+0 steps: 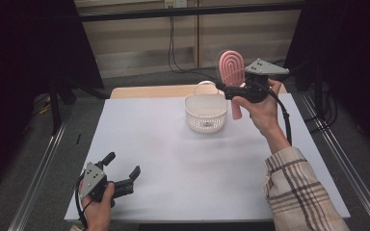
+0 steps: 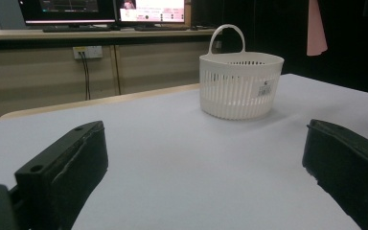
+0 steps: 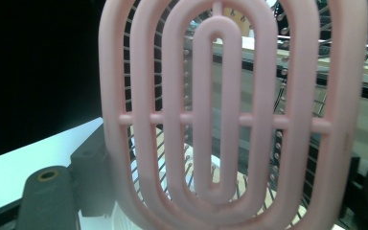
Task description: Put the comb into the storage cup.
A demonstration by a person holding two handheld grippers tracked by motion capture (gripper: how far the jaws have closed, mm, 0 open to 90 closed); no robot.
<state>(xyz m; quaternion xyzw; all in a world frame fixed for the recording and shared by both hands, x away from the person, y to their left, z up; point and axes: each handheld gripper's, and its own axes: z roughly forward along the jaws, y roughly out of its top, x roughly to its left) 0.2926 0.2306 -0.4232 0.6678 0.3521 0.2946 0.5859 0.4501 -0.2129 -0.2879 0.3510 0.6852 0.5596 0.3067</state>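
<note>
Presently, the items at the table are as follows.

Hairbrush: a pink hairbrush with a vented oval head, held upright in the air, head uppermost, handle hanging down behind the person's right hand. In the high view it sits above and just to the right of the basket. In the right gripper view its ribs and bristle pins stand close before the camera.

Right gripper: the right gripper is raised at the far right of the table, its jaws pinching the hairbrush across the neck below the head; they stand fairly wide because the brush is between them.

Basket: a white slotted basket with a hoop handle, standing upright on the far middle of the table, apparently with nothing in it as far as the high view tells.

Left gripper: the left gripper rests low at the near left corner, well apart from the basket, its jaws spread with nothing between them; its own view looks across bare tabletop to the basket.

Table: a pale grey table, bare between the two grippers.

Step in hand: judged to be the carry of the brush toward the basket, the drop not yet made.

Next move: likely calls for bringing the brush over the basket mouth, clear of the hoop handle, lowering it handle first, then parting the jaws.
</note>
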